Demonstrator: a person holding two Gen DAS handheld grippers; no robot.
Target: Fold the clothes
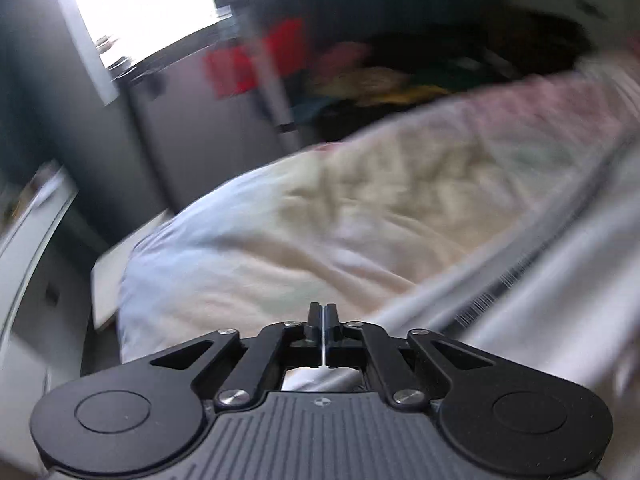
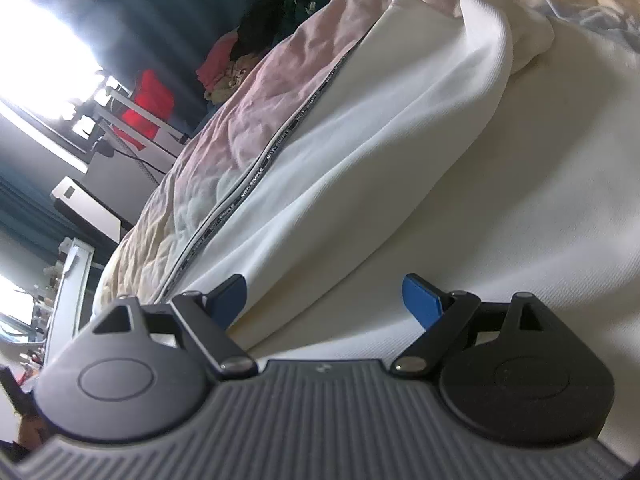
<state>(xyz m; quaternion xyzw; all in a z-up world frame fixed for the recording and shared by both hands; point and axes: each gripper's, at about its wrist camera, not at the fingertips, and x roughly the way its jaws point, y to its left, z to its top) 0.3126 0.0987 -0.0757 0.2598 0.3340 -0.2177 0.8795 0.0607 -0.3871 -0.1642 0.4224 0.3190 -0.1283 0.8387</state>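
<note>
My left gripper (image 1: pixel 323 314) has its two black fingers pressed together, with only a hairline of light between them. White cloth shows just under the fingers through the frame, but I cannot tell whether any of it is pinched. The left wrist view is smeared with blur. Ahead of this gripper lies the rumpled cream and pink quilted bedspread (image 1: pixel 360 208), running to the bed's far left corner. To the right of the fingers the white knit garment with a grey printed tape along its edge (image 1: pixel 560 280) slants from the near side up toward the far right.

Beyond the bed's far edge a heap of mixed red, yellow and dark clothes (image 1: pixel 380 76) sits well apart from both tools.

My right gripper (image 2: pixel 328 300) stands wide open, its blue-padded fingers (image 2: pixel 420 300) spread and holding nothing. It hovers low over the white garment (image 2: pixel 400 152), which lies spread on the bedspread (image 2: pixel 240 112) directly ahead. A soft raised fold runs between the pads, from just in front of them toward the far right corner of the bed, and the taped edge runs alongside it on the left, beside the bare bedspread.

I judge the garment's long axis lies nearly along my right tool's line of sight, so the right hand is nearer the cloth. The next grasp likely needs the pads to drop onto that fold.
</note>
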